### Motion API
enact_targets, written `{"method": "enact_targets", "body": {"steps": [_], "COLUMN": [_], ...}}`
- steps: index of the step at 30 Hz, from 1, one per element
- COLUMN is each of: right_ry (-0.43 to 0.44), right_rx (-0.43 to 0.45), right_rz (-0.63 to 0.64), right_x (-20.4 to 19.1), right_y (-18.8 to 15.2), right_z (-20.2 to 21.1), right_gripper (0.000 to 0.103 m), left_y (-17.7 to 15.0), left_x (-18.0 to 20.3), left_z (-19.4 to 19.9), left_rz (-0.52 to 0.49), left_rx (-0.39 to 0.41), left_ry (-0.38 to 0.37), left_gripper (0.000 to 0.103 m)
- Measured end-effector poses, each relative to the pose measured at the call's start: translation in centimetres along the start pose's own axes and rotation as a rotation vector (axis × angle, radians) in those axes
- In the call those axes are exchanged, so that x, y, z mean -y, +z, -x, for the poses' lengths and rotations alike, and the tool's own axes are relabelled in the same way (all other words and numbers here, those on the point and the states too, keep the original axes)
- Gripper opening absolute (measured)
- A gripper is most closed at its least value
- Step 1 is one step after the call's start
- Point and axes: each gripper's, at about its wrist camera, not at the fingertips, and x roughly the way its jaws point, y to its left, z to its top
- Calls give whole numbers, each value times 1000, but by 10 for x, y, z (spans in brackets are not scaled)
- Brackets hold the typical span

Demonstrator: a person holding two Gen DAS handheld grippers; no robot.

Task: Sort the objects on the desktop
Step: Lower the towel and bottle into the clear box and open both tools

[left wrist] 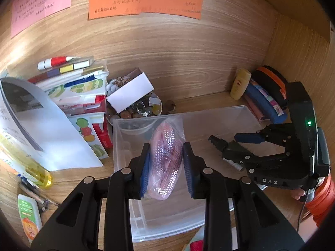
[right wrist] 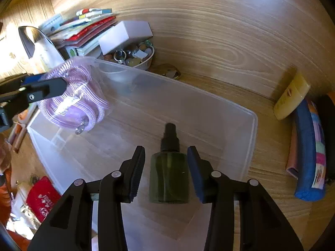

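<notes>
Bagged pink cord (left wrist: pixel 165 159) is pinched by the left gripper (left wrist: pixel 166 163) above the clear plastic bin (right wrist: pixel 240 142); a green spray bottle (right wrist: pixel 168 177) lies between the right gripper's (right wrist: pixel 166 171) spread fingers.

Strong warm light is entering from the left, blowing out the white paper (left wrist: pixel 56 138) and glaring off the clear bin (right wrist: pixel 249 125). Fisheye distortion is bending the wood grain, dark vignetting is closing the corners, and the right wrist view's left edge is blurring.

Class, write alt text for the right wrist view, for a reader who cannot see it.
The right tool straddles a dark green spray bottle with a black cap lying inside a clear plastic storage bin, jaws apart. At left, the left tool holds a bagged coil of pink cord above the bin.
</notes>
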Motion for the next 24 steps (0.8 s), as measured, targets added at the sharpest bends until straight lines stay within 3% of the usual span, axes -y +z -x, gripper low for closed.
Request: {"method": "enact_targets", "body": {"steps": [3, 10, 15, 19, 24], "right_ry": [-12, 29, 15, -18, -29], "right_rx": [4, 3, 43, 88, 125], "right_rz": [13, -20, -51, -43, -39], "right_x": [-2, 1, -2, -5, -9], "right_y": [1, -3, -10, -20, -33], "right_z": [-1, 12, 32, 54, 77], "right_gripper": [39, 42, 66, 72, 73], "left_y": [-2, -9, -9, -15, -26], "left_x": [2, 0, -3, -3, 5], "left_z": [-3, 5, 27, 46, 64], "left_rz": [-28, -28, -27, -24, -27], "left_rx": [-4, -3, 37, 59, 55], "left_ry": [36, 58, 105, 121, 119], "left_gripper": [32, 54, 59, 74, 79]}}
